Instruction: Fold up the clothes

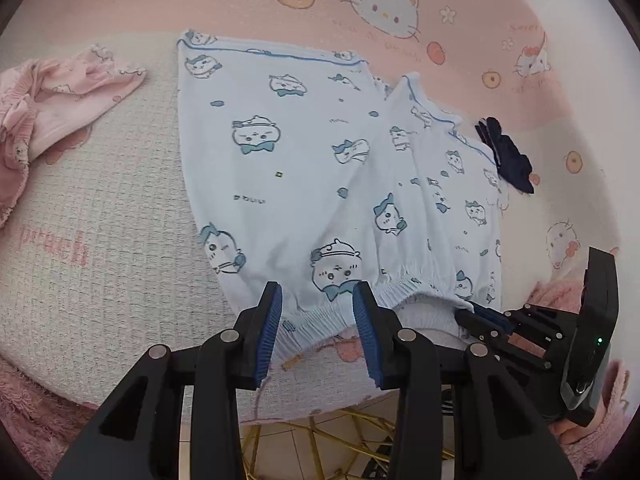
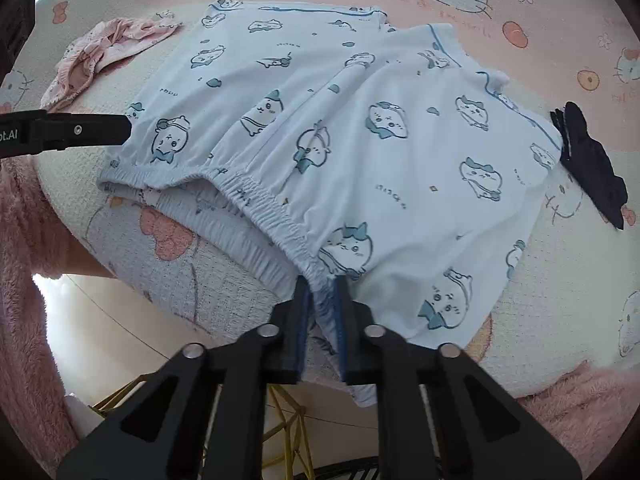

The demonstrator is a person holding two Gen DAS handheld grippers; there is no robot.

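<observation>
**Blue shorts pinched at one end of the waistband only**

Black-fingered and blue-padded, the right gripper (image 2: pixel 322 308) is pressed together on the elastic waistband of the pale blue printed shorts (image 2: pixel 360 128), the gathered cloth bunched between its pads at six o'clock in its own view. The left gripper (image 1: pixel 318 322) stands spread, its pads either side of the waistband near six o'clock in its view, pinching nothing that I can see.

The shorts lie flat on a cloth with a cat print (image 1: pixel 400 4), legs running away toward twelve o'clock. Pink clothes (image 1: pixel 60 96) sit crumpled at ten o'clock and a small dark cloth (image 1: pixel 508 156) at three o'clock, just beside the hem.

My worry: with one end held and the other loose, a lift would drag the shorts askew, and the open waistband layers might separate so only the top one comes up.

No baskets, boxes or other containers are in sight.
</observation>
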